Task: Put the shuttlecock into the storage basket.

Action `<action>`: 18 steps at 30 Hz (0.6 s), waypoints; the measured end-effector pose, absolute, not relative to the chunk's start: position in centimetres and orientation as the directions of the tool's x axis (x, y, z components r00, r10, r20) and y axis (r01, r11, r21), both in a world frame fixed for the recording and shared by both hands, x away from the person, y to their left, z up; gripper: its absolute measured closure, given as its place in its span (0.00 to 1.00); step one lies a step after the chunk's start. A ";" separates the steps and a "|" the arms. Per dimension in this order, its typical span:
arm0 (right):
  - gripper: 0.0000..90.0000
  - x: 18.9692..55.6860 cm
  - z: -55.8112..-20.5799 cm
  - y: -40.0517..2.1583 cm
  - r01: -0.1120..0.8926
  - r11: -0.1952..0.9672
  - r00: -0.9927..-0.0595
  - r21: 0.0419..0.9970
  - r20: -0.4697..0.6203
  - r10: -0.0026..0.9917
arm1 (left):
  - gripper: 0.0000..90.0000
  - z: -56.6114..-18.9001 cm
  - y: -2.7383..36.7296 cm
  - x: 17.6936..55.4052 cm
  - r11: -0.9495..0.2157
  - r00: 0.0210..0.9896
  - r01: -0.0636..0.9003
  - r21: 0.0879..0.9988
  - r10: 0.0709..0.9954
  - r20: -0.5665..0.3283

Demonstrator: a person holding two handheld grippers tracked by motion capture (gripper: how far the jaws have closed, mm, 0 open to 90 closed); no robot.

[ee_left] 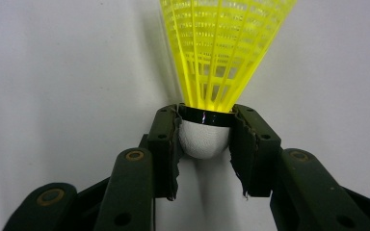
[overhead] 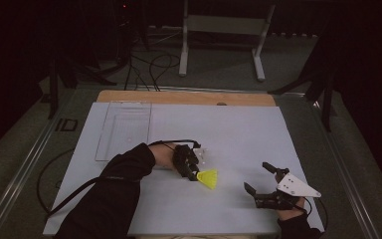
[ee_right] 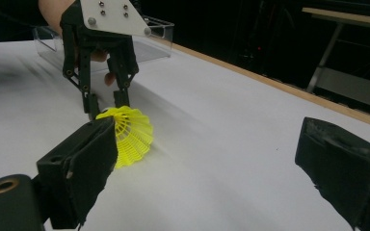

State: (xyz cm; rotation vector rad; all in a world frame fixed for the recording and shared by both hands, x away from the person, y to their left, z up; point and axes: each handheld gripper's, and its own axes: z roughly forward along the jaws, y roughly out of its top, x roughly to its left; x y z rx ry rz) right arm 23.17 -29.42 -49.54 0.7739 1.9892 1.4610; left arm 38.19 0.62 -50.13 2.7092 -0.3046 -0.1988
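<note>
A yellow plastic shuttlecock (overhead: 208,178) with a white cork head lies on the white table sheet (overhead: 229,134) near the middle front. My left gripper (overhead: 195,174) is shut on its head: in the left gripper view the two black jaws clamp the cork (ee_left: 204,138) while the yellow skirt (ee_left: 224,48) fans away. My right gripper (overhead: 259,179) stands open at the front right, nothing between its fingers. In the right gripper view the shuttlecock (ee_right: 130,132) lies ahead beyond its left jaw, with the left gripper (ee_right: 107,107) gripping it from above.
A clear plastic tray (overhead: 124,128) lies at the back left of the sheet, also seen as a clear box (ee_right: 147,36) behind the left gripper. A wooden table edge (overhead: 184,97) runs along the back. A metal frame stand (overhead: 224,30) is on the floor beyond.
</note>
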 end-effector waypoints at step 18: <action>0.08 23.2 -49.6 -29.5 0.138 0.242 -0.678 0.960 -0.087 0.730 | 0.73 -48.0 1.2 37.7 -0.902 0.974 -0.141 0.407 -0.199 -0.105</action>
